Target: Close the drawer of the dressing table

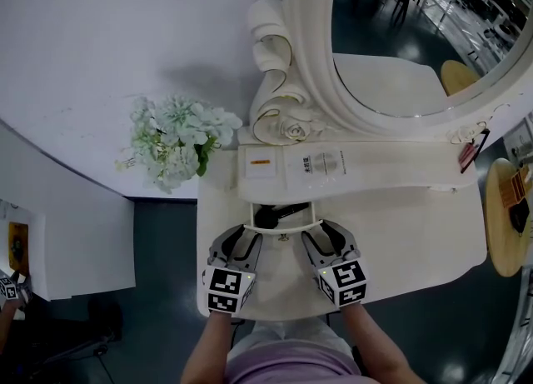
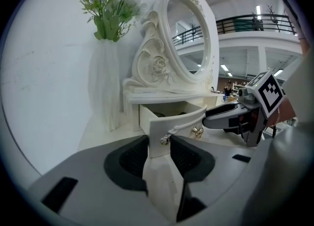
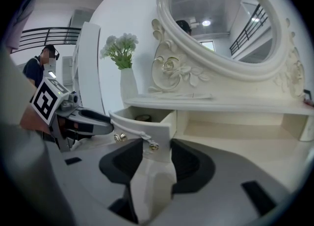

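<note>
A white wall backs a white dressing table (image 1: pixel 416 232), its oval mirror (image 1: pixel 391 49) rising behind the drawer (image 2: pixel 176 122), which stands pulled out from under the low shelf at the tabletop's middle, dark items showing inside it. A bunch of pale flowers (image 1: pixel 175 141) stands behind the drawer and to its left, against the wall. A person seated in front of the drawer holds both tools to its front panel. The left gripper (image 2: pixel 159 144) has its jaws partly apart and closed round the left end of the drawer front, a small brass knob (image 2: pixel 165 140) just between them. The right gripper (image 3: pixel 157 146) pinches the drawer's right end in the same way, its jaws likewise partly apart with the panel filling the gap.
</note>
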The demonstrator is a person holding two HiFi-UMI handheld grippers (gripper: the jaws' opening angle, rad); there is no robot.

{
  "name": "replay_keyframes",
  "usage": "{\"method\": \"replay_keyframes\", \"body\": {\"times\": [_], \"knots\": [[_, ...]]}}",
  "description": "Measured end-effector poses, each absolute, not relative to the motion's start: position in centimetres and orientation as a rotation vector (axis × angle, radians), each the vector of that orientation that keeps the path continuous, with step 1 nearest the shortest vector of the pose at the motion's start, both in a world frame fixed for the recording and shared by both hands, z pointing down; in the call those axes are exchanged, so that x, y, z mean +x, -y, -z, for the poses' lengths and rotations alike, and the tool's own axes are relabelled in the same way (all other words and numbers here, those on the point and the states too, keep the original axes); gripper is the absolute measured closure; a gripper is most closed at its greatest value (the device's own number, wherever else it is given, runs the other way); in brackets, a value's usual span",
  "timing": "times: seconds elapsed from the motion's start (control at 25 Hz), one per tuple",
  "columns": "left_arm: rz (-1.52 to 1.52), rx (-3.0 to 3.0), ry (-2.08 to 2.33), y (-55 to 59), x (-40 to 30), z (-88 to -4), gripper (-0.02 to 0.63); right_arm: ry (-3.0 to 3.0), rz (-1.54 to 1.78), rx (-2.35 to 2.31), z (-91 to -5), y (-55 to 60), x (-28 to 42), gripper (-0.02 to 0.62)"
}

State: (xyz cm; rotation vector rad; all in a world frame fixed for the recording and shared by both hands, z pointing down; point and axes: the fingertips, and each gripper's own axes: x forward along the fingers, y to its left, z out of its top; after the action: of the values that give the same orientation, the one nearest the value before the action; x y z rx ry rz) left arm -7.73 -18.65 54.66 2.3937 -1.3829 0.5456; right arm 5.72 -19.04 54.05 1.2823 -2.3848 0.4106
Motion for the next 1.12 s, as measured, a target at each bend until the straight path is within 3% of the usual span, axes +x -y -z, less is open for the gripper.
{"method": "replay_keyframes", "body": {"times": [1.12], "knots": [[-0.522, 2.367, 1.425, 21.8, -7.8, -54.7, 0.457, 2.411, -0.409, 1.269, -54.1, 22.4, 5.6, 0.407]]}}
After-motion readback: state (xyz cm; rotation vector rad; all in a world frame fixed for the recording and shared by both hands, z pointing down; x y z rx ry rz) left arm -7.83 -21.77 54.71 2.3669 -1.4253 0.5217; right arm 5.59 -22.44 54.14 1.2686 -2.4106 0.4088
